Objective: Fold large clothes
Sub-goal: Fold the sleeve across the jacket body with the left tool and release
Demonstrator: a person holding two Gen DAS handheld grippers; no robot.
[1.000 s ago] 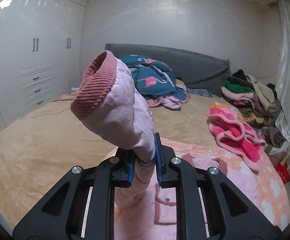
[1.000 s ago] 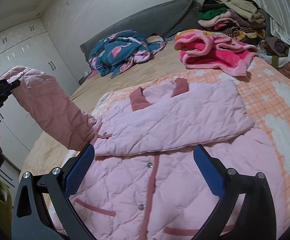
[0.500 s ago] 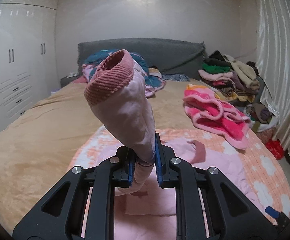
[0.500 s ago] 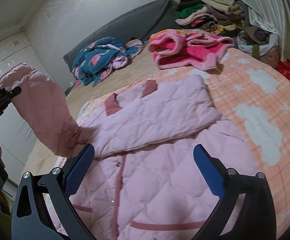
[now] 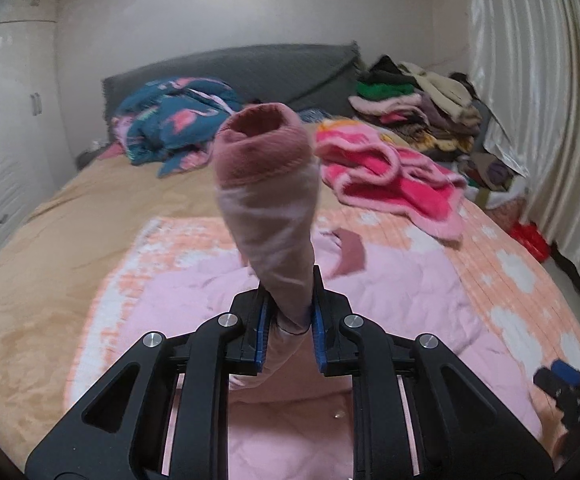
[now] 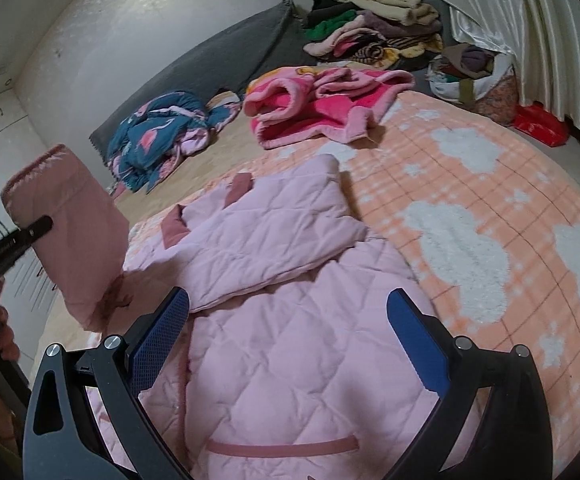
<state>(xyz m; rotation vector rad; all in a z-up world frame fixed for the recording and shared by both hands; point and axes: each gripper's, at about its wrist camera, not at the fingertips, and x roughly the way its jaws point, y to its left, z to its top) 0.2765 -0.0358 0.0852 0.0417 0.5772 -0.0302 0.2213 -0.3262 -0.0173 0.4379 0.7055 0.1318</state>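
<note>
**Spotter:** Where's the garment sitting?

**Operator:** The pink quilted jacket (image 6: 290, 344) lies front-up on the cloud-print blanket (image 6: 469, 208) on the bed, one sleeve already folded across its chest. I've got the other sleeve (image 5: 268, 216) lifted off the bed — my left gripper (image 5: 288, 334) is clamped on it below the ribbed cuff (image 5: 264, 144), which stands up toward the lens.

**Spotter:** And your right?

**Operator:** My right gripper (image 6: 286, 340) hovers over the jacket's lower front, fingers spread wide, holding nothing.

**Spotter:** What worries you from here?

**Operator:** The grip, mostly. The pads pinch a bunched neck of padded fabric, so I'd judge a quick swing across could pull it loose and drop the sleeve short. The other risk is drag: nothing pins the body, so carrying this sleeve over may tug the shoulder and disturb the sleeve already folded.

**Spotter:** Anything close enough to snag?

**Operator:** Not really. The hot-pink fleece garment (image 6: 321, 108) lies beyond the collar, the teal flamingo bedding (image 6: 162, 128) by the grey headboard (image 5: 250, 68), and the stacked clothes pile (image 6: 373, 28) well apart — none touch the jacket.
</note>
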